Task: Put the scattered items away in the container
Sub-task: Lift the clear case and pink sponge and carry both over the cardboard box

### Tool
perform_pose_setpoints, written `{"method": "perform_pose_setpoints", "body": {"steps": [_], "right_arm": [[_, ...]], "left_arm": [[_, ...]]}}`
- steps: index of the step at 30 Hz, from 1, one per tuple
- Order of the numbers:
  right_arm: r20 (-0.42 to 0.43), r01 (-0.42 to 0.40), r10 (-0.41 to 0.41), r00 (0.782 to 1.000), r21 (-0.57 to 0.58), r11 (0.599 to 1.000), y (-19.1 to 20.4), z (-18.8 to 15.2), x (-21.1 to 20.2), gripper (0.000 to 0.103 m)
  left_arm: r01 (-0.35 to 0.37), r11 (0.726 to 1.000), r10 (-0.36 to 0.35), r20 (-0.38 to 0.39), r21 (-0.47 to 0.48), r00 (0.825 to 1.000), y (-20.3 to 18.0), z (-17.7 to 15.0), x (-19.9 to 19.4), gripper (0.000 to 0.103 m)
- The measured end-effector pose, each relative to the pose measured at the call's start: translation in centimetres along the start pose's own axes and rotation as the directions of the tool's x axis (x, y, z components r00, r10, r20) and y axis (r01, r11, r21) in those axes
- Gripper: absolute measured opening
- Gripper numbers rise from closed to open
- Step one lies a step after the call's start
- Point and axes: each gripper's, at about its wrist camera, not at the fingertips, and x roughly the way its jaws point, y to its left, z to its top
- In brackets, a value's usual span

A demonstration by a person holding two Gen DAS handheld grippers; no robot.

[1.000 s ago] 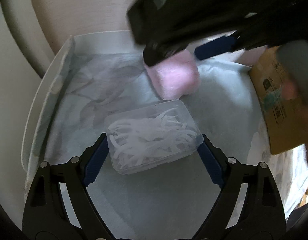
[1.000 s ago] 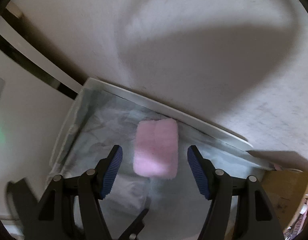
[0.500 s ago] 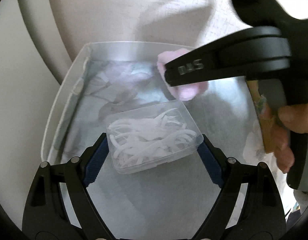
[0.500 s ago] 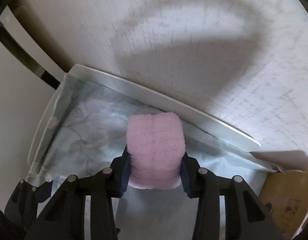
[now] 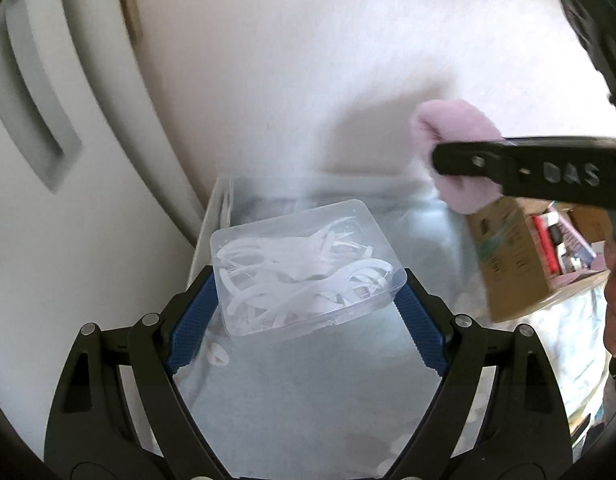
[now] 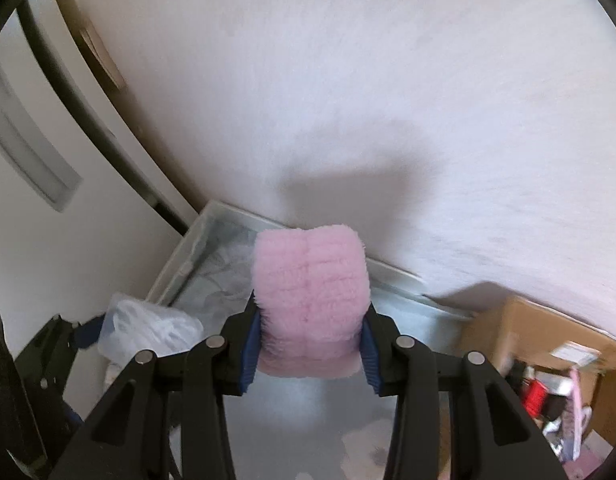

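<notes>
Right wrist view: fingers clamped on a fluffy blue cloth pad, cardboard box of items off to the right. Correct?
Not quite. The fluffy cloth pad is pink, not blue; the right wrist view shows it. The fingers do clamp it, and the cardboard box of items sits off to the right.

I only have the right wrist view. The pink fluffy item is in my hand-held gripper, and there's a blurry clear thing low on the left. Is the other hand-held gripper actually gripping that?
Observer: Yes. In the left wrist view, the left hand-held gripper has both blue pads pressed against opposite ends of the clear plastic box.
Operator: What's inside it? It's just a white smear here.
Observer: Thin curved white strips, tangled together under a closed lid.
</notes>
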Motion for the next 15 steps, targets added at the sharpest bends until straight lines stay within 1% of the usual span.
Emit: {"method": "perform_pose_setpoints", "body": {"steps": [1, 3, 4, 6, 7, 8, 13, 14, 15], "right_arm": [[0.023, 0.005, -0.006, 1.000, 0.009, 1.000, -0.5, -0.2, -1.5, 0.039], [0.054, 0.021, -0.022, 0.998, 0.019, 1.000, -1.1, -1.2, -3.4, 0.039], [0.078, 0.038, -0.040, 0.996, 0.027, 0.999, -1.8, -1.5, -5.1, 0.039], [0.111, 0.063, -0.067, 0.992, 0.042, 0.997, -3.9, -1.5, -7.2, 0.039], [0.122, 0.070, -0.076, 0.990, 0.048, 0.996, -4.8, -2.6, -8.4, 0.039], [0.140, 0.086, -0.095, 0.986, 0.066, 0.994, -5.9, -3.1, -9.9, 0.039], [0.186, 0.148, -0.172, 0.967, 0.140, 0.979, -10.0, -4.8, -14.6, 0.039], [0.195, 0.163, -0.193, 0.962, 0.161, 0.973, -11.2, -5.3, -15.5, 0.039], [0.196, 0.176, -0.209, 0.958, 0.174, 0.969, -12.0, -5.7, -16.1, 0.039]], "left_arm": [[0.000, 1.000, 0.000, 0.009, 0.008, 1.000, -0.7, 0.2, -1.5, 0.086], [0.003, 1.000, -0.004, 0.030, 0.030, 1.000, -1.9, 1.3, -3.1, 0.086], [0.007, 0.999, -0.008, 0.038, 0.037, 0.999, -2.3, 1.7, -3.6, 0.086], [0.020, 0.998, -0.023, 0.058, 0.058, 0.998, -3.6, 2.7, -5.0, 0.086], [0.026, 0.997, -0.031, 0.064, 0.067, 0.997, -4.1, 3.1, -5.4, 0.086], [0.038, 0.996, -0.044, 0.076, 0.082, 0.996, -5.1, 3.6, -6.0, 0.086], [0.075, 0.986, -0.091, 0.104, 0.148, 0.990, -8.9, 5.2, -7.7, 0.086], [0.087, 0.982, -0.106, 0.108, 0.168, 0.988, -10.3, 5.4, -8.8, 0.086], [0.096, 0.979, -0.117, 0.108, 0.180, 0.987, -11.0, 5.8, -8.6, 0.086]]}}
